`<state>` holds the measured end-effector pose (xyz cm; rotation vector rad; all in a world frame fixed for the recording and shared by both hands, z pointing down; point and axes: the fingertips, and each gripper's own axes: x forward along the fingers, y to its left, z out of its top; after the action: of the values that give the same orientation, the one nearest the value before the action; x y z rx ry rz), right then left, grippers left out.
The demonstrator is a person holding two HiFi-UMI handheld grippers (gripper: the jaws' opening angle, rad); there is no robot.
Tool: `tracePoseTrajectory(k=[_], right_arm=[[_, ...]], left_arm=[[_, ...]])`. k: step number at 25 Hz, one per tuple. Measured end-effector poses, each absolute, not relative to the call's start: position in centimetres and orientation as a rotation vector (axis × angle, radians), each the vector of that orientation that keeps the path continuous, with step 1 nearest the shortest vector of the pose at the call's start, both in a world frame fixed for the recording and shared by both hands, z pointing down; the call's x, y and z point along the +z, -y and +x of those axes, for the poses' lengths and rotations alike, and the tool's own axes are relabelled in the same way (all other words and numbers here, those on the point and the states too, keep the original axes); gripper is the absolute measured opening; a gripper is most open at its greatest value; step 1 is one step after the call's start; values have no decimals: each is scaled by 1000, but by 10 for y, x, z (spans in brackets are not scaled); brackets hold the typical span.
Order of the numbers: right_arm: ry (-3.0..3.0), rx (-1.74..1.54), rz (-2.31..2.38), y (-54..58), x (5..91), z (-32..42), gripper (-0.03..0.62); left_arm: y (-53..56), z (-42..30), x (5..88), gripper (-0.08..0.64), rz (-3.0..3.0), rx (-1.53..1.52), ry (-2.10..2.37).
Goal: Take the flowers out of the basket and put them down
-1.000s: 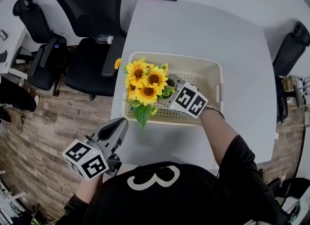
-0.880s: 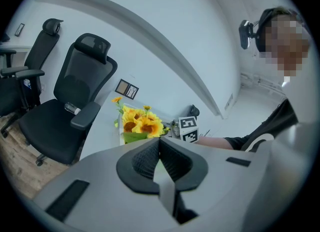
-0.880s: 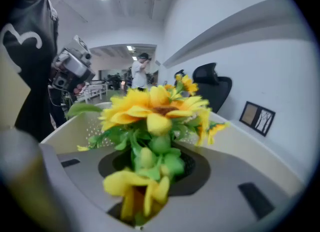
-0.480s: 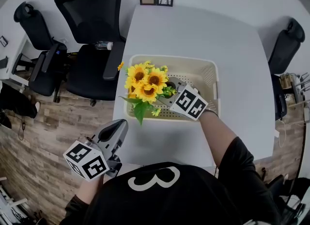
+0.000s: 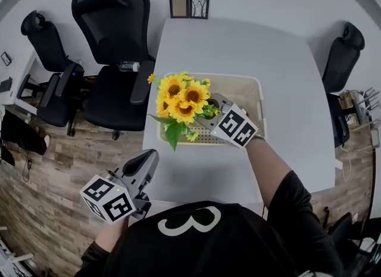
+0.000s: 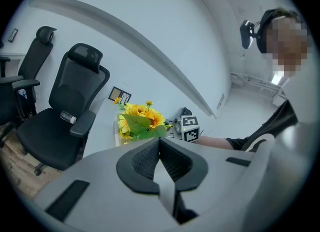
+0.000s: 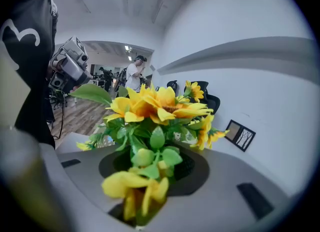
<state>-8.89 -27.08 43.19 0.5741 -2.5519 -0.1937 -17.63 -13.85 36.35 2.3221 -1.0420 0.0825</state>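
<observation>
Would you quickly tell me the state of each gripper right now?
Left gripper: closed, empty.
Right gripper: just closed, holding the flowers.

Perforated plastic basket [image 5: 260,108], smooth matt white table [image 5: 238,43], wood-look plank floor [image 5: 41,186], matt cloth-like flowers [image 5: 181,100]

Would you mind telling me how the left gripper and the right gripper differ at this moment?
The left gripper has its jaws together with nothing between them. The right gripper has jaws that have just been closing and now clamp the stems of the sunflower bunch. The left gripper hangs at the near left corner of the table, away from the basket; the right gripper is over the basket. Both are the same grey two-jaw design.
</observation>
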Motion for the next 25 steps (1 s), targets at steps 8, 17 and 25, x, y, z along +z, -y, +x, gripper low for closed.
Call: tracePoseTrajectory(k=[8, 17, 25], right_arm=[[2549, -250, 719, 267, 388, -97, 133], [2561, -334, 858, 207, 340, -56, 133], [2541, -367, 1006, 179, 308, -32, 133]], left_arm=[[128, -193, 343, 12, 2377, 50, 1002], [80, -155, 319, 12, 2479, 18, 912], [73, -138, 316, 12, 2522, 43, 767]])
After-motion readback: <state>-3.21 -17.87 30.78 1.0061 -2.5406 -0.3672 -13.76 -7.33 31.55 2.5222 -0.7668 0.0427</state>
